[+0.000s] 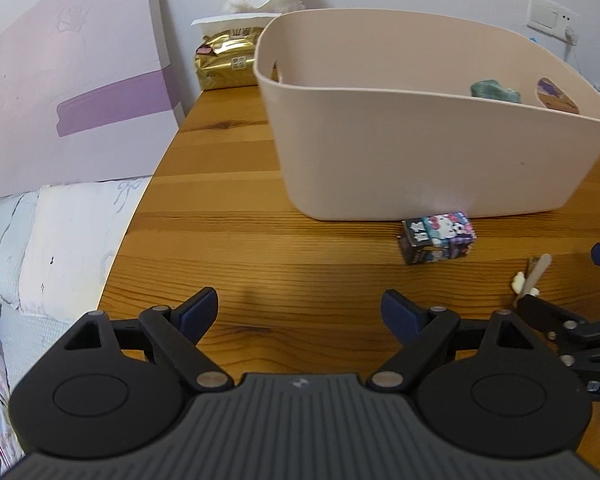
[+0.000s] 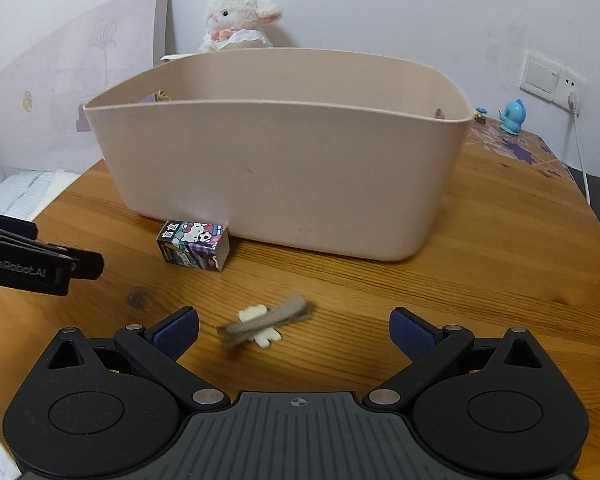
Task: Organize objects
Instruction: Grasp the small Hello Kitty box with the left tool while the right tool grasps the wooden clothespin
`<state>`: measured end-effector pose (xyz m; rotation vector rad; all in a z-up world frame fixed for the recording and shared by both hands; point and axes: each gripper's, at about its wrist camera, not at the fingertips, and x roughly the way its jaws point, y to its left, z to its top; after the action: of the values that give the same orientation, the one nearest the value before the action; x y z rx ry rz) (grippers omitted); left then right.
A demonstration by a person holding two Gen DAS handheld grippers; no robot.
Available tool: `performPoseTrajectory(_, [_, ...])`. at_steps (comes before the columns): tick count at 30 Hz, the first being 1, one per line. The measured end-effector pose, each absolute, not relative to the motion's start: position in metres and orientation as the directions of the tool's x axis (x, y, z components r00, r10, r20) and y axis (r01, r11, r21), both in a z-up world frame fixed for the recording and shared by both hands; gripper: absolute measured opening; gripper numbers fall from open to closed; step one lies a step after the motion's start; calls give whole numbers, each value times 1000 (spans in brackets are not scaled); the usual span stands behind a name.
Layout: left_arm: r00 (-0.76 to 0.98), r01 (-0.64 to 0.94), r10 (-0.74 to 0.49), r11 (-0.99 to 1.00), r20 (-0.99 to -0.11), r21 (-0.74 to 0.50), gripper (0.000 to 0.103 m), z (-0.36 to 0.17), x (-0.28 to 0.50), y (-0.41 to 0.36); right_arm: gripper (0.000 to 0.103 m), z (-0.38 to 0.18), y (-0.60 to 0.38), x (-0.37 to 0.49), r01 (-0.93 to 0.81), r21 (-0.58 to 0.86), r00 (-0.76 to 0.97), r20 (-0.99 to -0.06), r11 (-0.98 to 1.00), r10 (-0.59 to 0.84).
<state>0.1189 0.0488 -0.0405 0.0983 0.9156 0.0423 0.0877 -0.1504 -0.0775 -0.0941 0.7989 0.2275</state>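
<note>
Hair clip (image 2: 266, 325): lay on bench (image 2: 460, 300) between right gripper (image 2: 294, 330) jaws, spread wide, empty. Carton (image 2: 194, 245): touched, apparently, the bin (image 2: 280, 176). Left gripper (image 1: 298, 312): jaws apart, empty. Advice: lower squarely, close across the clip's 1 narrow axis.

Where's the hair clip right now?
The hair clip lies on the table just ahead of the open right gripper, nearer than the cartoon box and the bin. The left wrist view shows it at far right.
</note>
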Motion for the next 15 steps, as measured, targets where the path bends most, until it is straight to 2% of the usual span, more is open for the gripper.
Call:
performPoseTrajectory(5, [604,9,61,996,-794,84,89,-45,125,51,103,-94,-145,97,-227,-51,665,-738,973,116])
performPoseTrajectory(10, [606,48,-17,999,-795,15,89,-47,129,45,102,-94,-160,93,-213,-75,671,-736,974,90])
performPoseTrajectory(15, [605,83,-59,997,-794,-11,89,-50,133,30,97,-95,-180,96,-186,-44,664,-742,982,92])
